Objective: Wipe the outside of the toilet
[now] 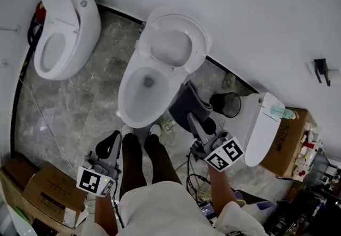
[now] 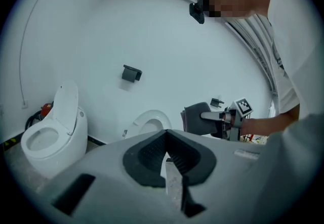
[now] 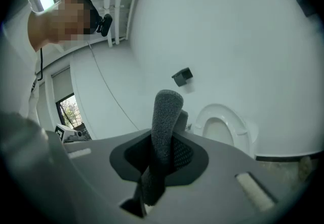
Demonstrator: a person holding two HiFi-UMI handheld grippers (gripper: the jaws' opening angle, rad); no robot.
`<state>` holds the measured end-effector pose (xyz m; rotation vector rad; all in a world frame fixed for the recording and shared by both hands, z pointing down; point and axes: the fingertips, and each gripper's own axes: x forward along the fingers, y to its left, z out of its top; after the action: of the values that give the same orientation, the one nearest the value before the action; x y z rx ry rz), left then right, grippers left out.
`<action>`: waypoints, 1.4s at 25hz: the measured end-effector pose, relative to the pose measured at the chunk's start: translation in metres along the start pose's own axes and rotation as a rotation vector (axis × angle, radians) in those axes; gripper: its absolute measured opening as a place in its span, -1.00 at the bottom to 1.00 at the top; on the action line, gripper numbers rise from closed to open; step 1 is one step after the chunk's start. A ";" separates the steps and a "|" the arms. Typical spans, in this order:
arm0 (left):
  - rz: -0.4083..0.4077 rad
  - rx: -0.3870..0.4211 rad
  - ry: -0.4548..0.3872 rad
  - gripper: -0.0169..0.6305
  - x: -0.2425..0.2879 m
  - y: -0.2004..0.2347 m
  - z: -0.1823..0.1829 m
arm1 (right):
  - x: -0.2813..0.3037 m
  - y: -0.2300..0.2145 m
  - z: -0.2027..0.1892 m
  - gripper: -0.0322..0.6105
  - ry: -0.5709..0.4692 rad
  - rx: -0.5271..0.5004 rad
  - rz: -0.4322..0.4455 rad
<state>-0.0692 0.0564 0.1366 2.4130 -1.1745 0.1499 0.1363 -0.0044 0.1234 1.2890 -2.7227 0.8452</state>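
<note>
Head view shows the white toilet (image 1: pixel 152 78) on the marble floor at the person's feet, lid raised, with the right claw (image 1: pixel 191 119) holding a grey cloth (image 1: pixel 187 100) just beside the bowl and the left claw (image 1: pixel 109 143) low, apart from it. Left gripper view shows that claw (image 2: pixel 165 139) closed and empty, the toilet (image 2: pixel 150 120) beyond. Right gripper view shows its claw (image 3: pixel 162 148) clamped on the cloth (image 3: pixel 165 114), which stands up between the jaws, with the toilet (image 3: pixel 223 128) behind.

Bathroom-fixture room: several toilets (image 1: pixel 154 78) on marble floor (image 1: pixel 80 118), cardboard boxes (image 1: pixel 45 192).
</note>
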 end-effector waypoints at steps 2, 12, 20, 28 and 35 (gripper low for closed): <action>-0.016 0.034 -0.018 -0.95 -0.004 -0.018 0.023 | -0.027 0.016 0.034 -0.73 -0.053 -0.028 -0.002; -0.049 0.189 -0.099 -0.95 -0.028 -0.076 0.113 | -0.119 0.082 0.137 -0.73 -0.253 -0.161 0.009; -0.060 0.269 -0.164 -0.95 -0.052 -0.091 0.168 | -0.152 0.125 0.193 -0.72 -0.376 -0.275 0.017; -0.019 0.238 -0.205 -0.95 -0.079 -0.065 0.178 | -0.145 0.150 0.213 -0.73 -0.406 -0.328 0.013; -0.043 0.224 -0.177 -0.95 -0.063 -0.082 0.165 | -0.158 0.137 0.217 -0.73 -0.401 -0.347 -0.002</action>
<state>-0.0622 0.0736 -0.0568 2.6926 -1.2397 0.0573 0.1880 0.0758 -0.1631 1.5094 -2.9697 0.0995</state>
